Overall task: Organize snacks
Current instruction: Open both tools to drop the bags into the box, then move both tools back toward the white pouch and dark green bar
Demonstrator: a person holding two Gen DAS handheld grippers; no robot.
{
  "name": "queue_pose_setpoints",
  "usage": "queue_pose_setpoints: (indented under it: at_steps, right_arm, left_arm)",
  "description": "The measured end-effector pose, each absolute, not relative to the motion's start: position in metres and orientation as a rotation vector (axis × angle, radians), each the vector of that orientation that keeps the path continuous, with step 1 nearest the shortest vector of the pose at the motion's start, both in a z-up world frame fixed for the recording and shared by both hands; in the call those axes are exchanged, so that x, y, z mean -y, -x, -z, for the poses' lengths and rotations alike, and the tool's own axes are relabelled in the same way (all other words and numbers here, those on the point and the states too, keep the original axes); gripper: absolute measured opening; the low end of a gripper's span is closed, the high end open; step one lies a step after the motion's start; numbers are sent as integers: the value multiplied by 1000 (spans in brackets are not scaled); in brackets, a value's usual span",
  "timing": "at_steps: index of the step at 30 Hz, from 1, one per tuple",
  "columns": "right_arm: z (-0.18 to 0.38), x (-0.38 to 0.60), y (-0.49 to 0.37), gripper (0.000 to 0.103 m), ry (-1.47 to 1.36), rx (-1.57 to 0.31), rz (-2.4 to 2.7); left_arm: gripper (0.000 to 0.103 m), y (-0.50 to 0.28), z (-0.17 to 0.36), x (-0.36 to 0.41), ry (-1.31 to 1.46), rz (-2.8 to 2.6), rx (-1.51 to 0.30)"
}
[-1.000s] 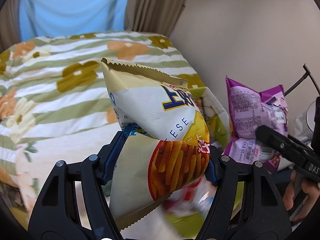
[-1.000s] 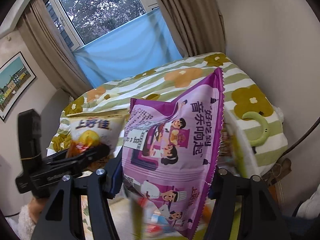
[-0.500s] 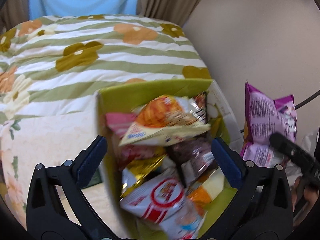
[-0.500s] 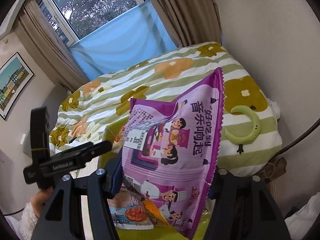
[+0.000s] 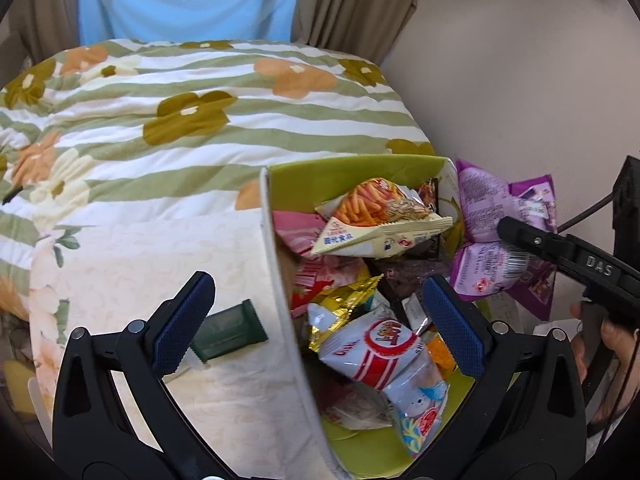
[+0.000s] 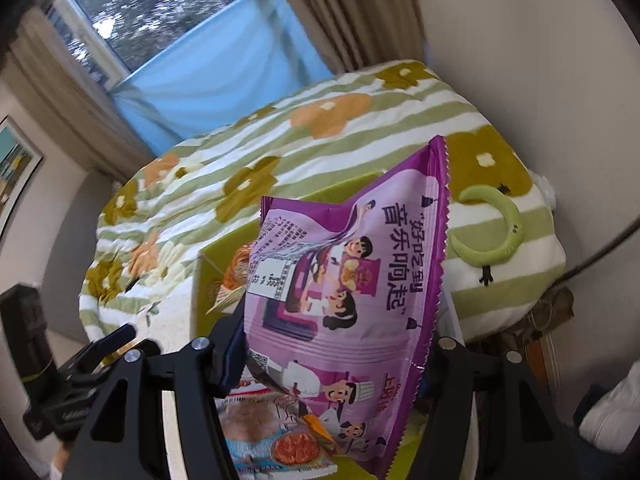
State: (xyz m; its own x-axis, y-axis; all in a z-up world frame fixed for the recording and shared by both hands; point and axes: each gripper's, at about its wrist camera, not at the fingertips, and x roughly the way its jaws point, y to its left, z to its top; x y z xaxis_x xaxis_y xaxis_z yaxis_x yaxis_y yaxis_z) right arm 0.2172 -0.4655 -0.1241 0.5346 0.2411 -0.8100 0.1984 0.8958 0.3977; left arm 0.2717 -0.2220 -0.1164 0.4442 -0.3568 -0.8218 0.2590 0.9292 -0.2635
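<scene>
While the left tongs [image 5: 316, 316] gape empty above the green box [image 5: 352, 172], their jaws having just opened with nothing between, the right tongs [image 6: 332, 360] clench the purple snack bag [image 6: 352, 280] upright, long axis vertical, just beside and above the box's right rim; a short lowering leftward would drop it in

Purple snack bag [image 6: 352, 300] stood upright above the box's right edge, cheese-stick bag [image 5: 376, 220] lay tilted atop mixed packets at the far end of the green-lined box [image 5: 344, 172], dark green packet [image 5: 228, 330] lay outside its left wall
</scene>
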Motion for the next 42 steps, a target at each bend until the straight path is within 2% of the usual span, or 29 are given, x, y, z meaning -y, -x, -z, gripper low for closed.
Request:
queue_pose_setpoints:
  at_steps: [1, 2, 3, 5, 17, 26, 33, 42]
  right_arm:
    - [127, 466, -218, 61, -496, -1025, -19]
    - [131, 465, -218, 67, -511, -1032, -11]
    - [134, 465, -218, 84, -518, -1042, -6]
    - [138, 462, -216, 103, -500, -1053, -1]
    - [125, 462, -190, 103, -366, -1004, -49]
    - [90, 453, -175, 103, -275, -931, -79]
    - [57, 413, -154, 103, -228, -831, -97]
    - [38, 319, -130, 103, -227, -763, -119]
  left_arm:
    - [102, -272, 116, 221, 104, 380, -1042]
    - [102, -271, 116, 219, 104, 377, -1042]
    - [102, -270, 116, 219, 104, 375, -1043]
    - [102, -270, 117, 220, 103, 373, -1045]
    - [102, -244, 111, 216, 111, 339, -1027]
    - [102, -214, 75, 196, 100, 290, -943]
    - [102, -191, 57, 135, 110, 254, -875]
    - [102, -175, 51, 37, 92, 269, -872]
